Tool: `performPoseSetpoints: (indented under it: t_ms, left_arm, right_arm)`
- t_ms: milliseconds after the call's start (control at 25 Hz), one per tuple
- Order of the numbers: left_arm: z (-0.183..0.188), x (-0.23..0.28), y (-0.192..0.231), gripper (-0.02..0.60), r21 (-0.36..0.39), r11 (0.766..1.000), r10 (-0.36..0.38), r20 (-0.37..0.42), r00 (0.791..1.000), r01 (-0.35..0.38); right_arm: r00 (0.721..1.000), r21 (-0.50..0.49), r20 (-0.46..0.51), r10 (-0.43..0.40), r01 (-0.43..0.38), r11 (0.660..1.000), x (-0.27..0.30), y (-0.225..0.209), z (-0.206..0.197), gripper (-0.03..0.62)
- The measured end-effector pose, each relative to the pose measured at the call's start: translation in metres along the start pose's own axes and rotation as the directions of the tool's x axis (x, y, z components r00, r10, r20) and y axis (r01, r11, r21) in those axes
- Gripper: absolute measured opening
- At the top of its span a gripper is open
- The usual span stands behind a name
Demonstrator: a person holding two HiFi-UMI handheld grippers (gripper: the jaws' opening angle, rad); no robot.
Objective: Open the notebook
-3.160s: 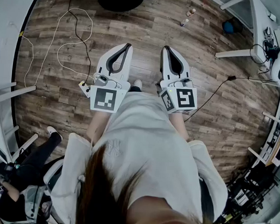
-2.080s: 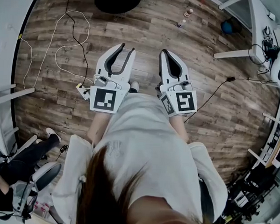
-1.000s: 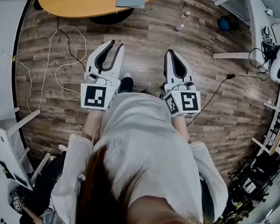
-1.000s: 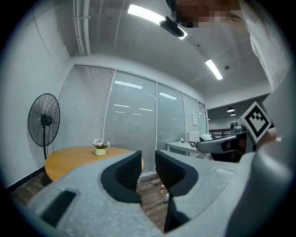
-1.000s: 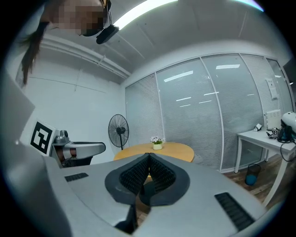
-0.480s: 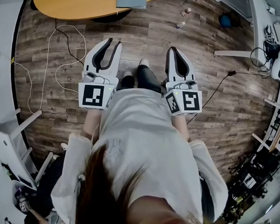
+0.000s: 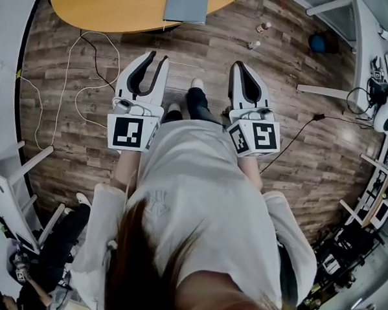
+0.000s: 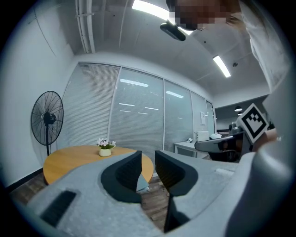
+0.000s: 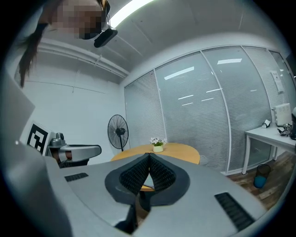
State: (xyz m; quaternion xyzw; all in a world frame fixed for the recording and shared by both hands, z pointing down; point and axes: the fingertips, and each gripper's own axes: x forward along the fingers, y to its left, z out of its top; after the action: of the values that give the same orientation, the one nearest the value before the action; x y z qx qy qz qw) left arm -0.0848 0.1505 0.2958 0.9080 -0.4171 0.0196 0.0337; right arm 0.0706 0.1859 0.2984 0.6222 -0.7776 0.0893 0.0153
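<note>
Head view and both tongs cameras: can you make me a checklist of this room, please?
Surface: round wooden table, ahead of the person, beyond both tongs.
Job's things: grey-blue notebook lies flat at the table's near edge, untouched.
Clutter: two small bottles on the wooden floor; flower pot on the table.
Tongs: left tongs apart, empty; right tongs shut, empty.
Cables: white cable loops on the floor at left; black cable at right.
Surroundings: standing fan, glass wall with blinds, white desks.
</note>
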Motion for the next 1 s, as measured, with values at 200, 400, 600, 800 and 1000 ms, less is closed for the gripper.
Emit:
performPoseSetpoints:
  t_ms: [200, 400, 600, 800, 1000]
  left_arm:
    - [0.011, 0.039, 0.000, 0.100, 0.007, 0.998, 0.060, 0.022, 0.998, -0.060]
    - [0.018, 0.070, 0.004, 0.094, 0.003, 0.992, 0.126, 0.032, 0.992, -0.126]
    - [0.016, 0.091, 0.005, 0.089, 0.008, 0.985, 0.175, 0.030, 0.984, -0.175]
    - [0.012, 0.105, 0.008, 0.081, 0.005, 0.981, 0.195, 0.019, 0.981, -0.195]
    - [0.012, 0.118, 0.010, 0.075, 0.010, 0.980, 0.200, 0.019, 0.980, -0.200]
  right_arm:
    - [0.998, -0.011, -0.001, 0.061, -0.061, 0.998, 0.035, -0.036, 0.013, 0.002]
    - [0.993, -0.008, 0.002, 0.118, -0.118, 0.993, 0.067, -0.064, 0.023, 0.002]
    - [0.988, -0.006, -0.023, 0.155, -0.155, 0.988, 0.085, -0.088, 0.021, 0.002]
    - [0.985, -0.002, -0.038, 0.168, -0.168, 0.986, 0.096, -0.104, 0.019, 0.002]
    - [0.989, 0.008, -0.051, 0.140, -0.140, 0.990, 0.099, -0.122, 0.016, 0.002]
